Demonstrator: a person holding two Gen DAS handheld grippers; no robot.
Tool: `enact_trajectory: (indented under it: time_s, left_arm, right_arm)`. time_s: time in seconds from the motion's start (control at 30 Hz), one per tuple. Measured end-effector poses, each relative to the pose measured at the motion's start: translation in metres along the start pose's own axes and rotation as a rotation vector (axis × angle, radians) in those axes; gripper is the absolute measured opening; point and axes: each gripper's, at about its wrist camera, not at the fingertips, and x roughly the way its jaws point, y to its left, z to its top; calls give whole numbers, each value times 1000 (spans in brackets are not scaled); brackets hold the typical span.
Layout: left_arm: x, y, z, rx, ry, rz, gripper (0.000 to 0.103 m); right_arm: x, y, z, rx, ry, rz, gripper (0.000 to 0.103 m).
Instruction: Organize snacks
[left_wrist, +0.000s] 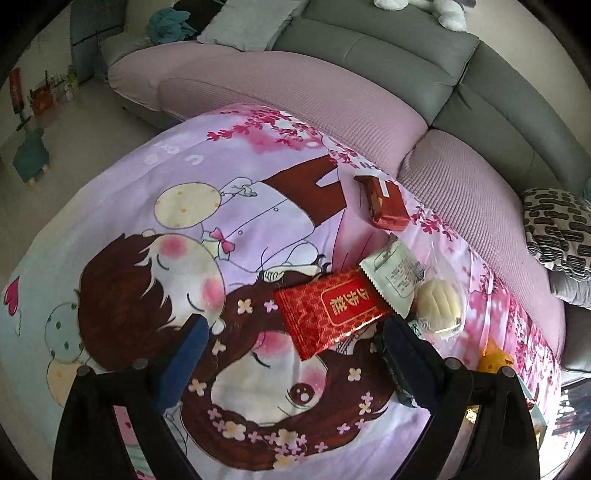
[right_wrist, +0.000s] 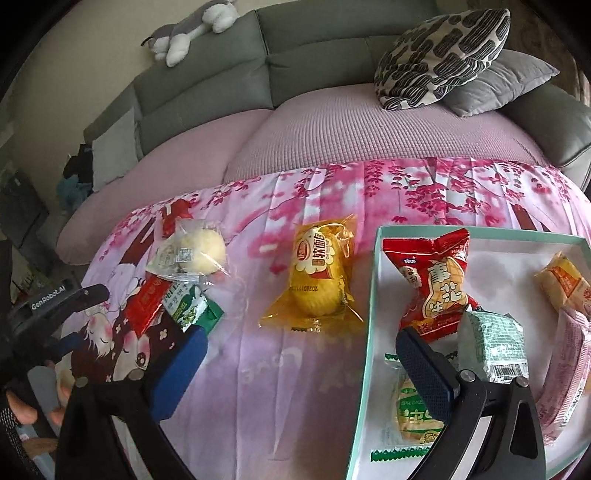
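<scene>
In the left wrist view my left gripper is open just above the cartoon cloth. A red packet with gold print lies flat right ahead of its fingertips. Beyond it sit a white packet, a pale bun in clear wrap and a small red snack box. In the right wrist view my right gripper is open and holds nothing; its right finger hangs over the teal-rimmed tray. A yellow cake packet lies on the cloth ahead. The tray holds a red peanut packet and several others.
A grey sofa with pink seat covers runs along the far side of the cloth. A patterned cushion and a plush toy rest on it. A small teal stool stands on the floor at the left. A hand holds the left gripper's body.
</scene>
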Motion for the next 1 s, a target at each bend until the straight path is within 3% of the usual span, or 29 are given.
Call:
enact_trajectory:
  time_s: [0.2,0.4,0.6,0.77,1.0]
  left_arm:
    - [6,3,14,72,-1,-26,96]
    - [16,-15,17,253,-18,-40,96]
    - [28,-24,22,355,-65,-29,96]
    - [42,-31,22,411,-58,-63,96]
    - [69,-47,14,499,4,-90,96]
  right_arm:
    - [-12,-5,5,13,-45,-6,102]
    - [-10,-7,11,35,-50,-6,89]
    - [3,1,20,20,-16,-31,77]
    - [15,10,41,-18,15,-40,66]
    - [47,8,60,-57,116,-81,59]
